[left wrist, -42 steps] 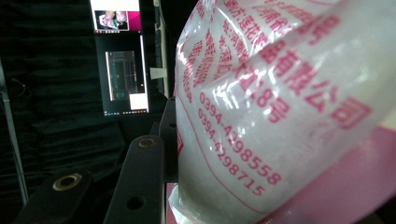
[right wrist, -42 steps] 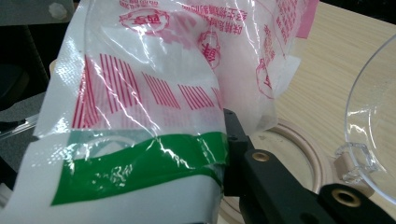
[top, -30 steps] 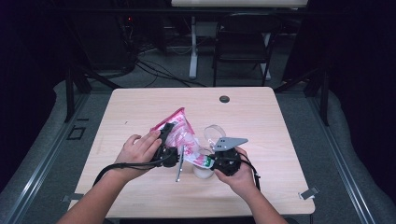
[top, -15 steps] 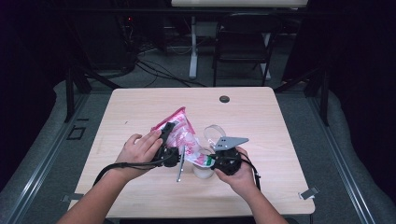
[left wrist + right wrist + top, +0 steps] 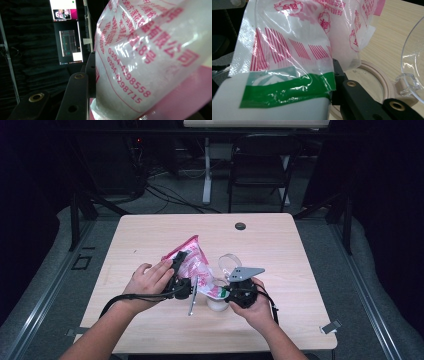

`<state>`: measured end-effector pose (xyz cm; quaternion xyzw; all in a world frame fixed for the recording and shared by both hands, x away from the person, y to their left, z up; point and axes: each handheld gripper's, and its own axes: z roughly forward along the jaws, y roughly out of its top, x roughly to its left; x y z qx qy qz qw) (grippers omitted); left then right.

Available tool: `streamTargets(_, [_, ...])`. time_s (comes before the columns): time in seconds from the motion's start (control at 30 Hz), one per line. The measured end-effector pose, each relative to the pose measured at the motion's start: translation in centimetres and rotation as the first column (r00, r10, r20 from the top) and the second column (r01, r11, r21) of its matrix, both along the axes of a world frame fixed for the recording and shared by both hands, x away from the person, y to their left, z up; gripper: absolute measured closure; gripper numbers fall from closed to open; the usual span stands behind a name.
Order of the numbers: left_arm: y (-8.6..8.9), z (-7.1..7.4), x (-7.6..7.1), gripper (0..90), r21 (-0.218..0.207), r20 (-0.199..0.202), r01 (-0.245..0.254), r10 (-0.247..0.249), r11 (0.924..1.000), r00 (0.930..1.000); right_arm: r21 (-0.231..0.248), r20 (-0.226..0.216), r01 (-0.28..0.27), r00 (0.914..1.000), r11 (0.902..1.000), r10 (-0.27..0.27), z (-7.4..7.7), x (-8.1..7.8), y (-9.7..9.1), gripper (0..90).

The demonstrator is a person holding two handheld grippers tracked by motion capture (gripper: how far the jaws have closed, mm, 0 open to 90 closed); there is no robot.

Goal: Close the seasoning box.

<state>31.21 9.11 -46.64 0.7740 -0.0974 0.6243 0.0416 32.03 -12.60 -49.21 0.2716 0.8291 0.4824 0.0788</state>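
1. Right gripper (image 5: pixel 226 293): near table edge, in the person's right hand; jaws pressed together on the lower, green-banded edge of the plastic bag (image 5: pixel 196 267). In the right gripper view the green strip lies pinched at the black jaw.
2. Left gripper (image 5: pixel 181 270): in the left hand, just left of the right gripper; jaws pinching the bag's upper part. The left gripper view has the bag's clear film with red print lying against one black jaw.
3. Plastic bag: pink and white, clear in places, red lettering, held slanting above the table (image 5: pixel 300 270) between the two grippers, upper corner pointing away from the person.
4. Round container (image 5: pixel 374 77): beige rim, standing on the table under the bag's lower end.
5. Clear lid (image 5: pixel 230 263): hinged, tilted open just behind the container.
6. Black round grommet (image 5: pixel 240 226): near the far table edge, well apart.
7. Folding chair (image 5: pixel 260 170): beyond the table, in the dark.
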Motion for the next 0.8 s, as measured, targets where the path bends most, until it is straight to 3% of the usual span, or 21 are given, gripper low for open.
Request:
streamTargets(0.3, [-0.08,0.05,-0.07,66.2,0.001,-0.002,-0.004,0.004,1.0,1.0,-0.004,-0.005,0.001,1.0,1.0,-0.001,-0.16,0.09,0.01,90.0])
streamTargets(0.33, [-0.14,0.15,-0.08,66.2,0.011,0.007,0.001,-0.001,0.9999,1.0,-0.005,-0.005,0.002,1.0,1.0,-0.002,-0.16,0.1,0.0,90.0])
streamTargets(0.37, [-0.09,-0.01,0.04,66.2,-0.006,0.025,0.022,-0.022,0.9997,0.9994,-0.006,-0.006,0.002,1.0,1.0,-0.002,-0.16,0.1,0.0,90.0])
streamTargets(0.43, [-0.22,0.19,-0.13,66.3,0.012,0.013,0.002,-0.002,0.9999,0.9999,-0.006,-0.009,0.001,1.0,1.0,-0.001,-0.2,0.14,-0.02,90.0])
streamTargets(0.8, [-0.31,0.13,-0.1,66.3,0.003,0.006,0.001,-0.001,1.0,1.0,-0.009,-0.012,0.004,0.9999,1.0,-0.004,-0.29,0.22,-0.03,90.0])
